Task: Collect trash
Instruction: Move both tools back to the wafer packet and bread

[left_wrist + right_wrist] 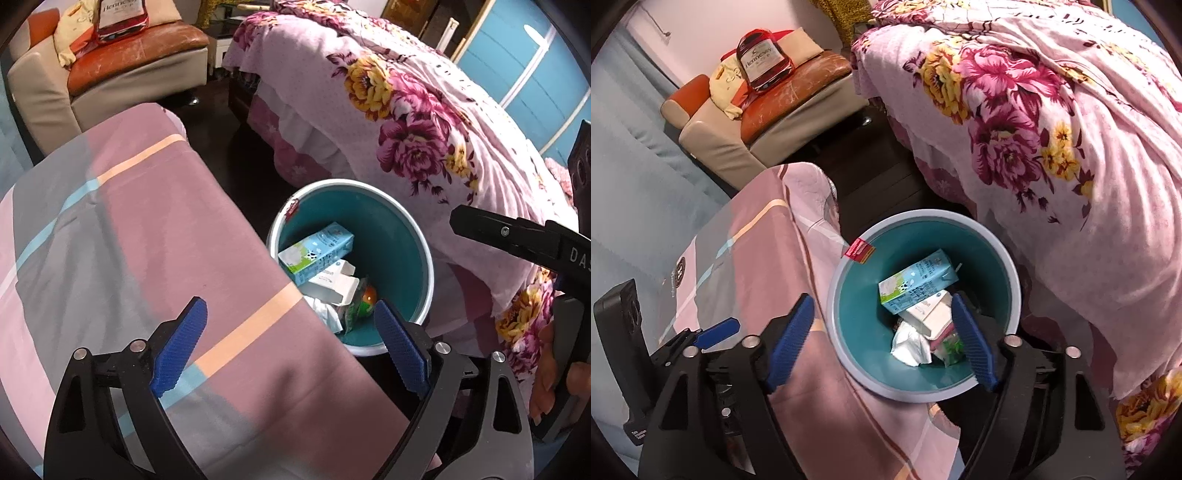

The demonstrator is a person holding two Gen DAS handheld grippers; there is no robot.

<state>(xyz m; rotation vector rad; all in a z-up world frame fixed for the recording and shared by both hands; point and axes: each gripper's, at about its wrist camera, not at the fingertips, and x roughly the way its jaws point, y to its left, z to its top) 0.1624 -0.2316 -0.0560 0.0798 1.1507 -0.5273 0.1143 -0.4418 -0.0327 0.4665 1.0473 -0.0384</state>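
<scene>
A round bin [849, 306] [413, 258] with a teal inside and a pale rim stands on the dark floor between a cloth-covered table and a bed. Inside lie a blue-and-white milk carton [916, 284] [314, 251], a white box [931, 314] [334, 284], crumpled white tissue [910, 345] and a green wrapper [951, 349] [364, 301]. My right gripper [886, 339] hangs open over the bin with nothing between its blue pads. My left gripper [291, 347] is open too, empty, over the table's edge beside the bin. The right gripper's black body [517, 240] shows in the left wrist view.
The table carries a pink, grey and peach striped cloth [129, 240]. A bed with a pink floral cover [1052, 147] crowds the bin's right side. A tan and orange sofa [768, 122] with a bottle-shaped cushion [762, 61] stands behind. A red tag [858, 251] hangs on the bin's rim.
</scene>
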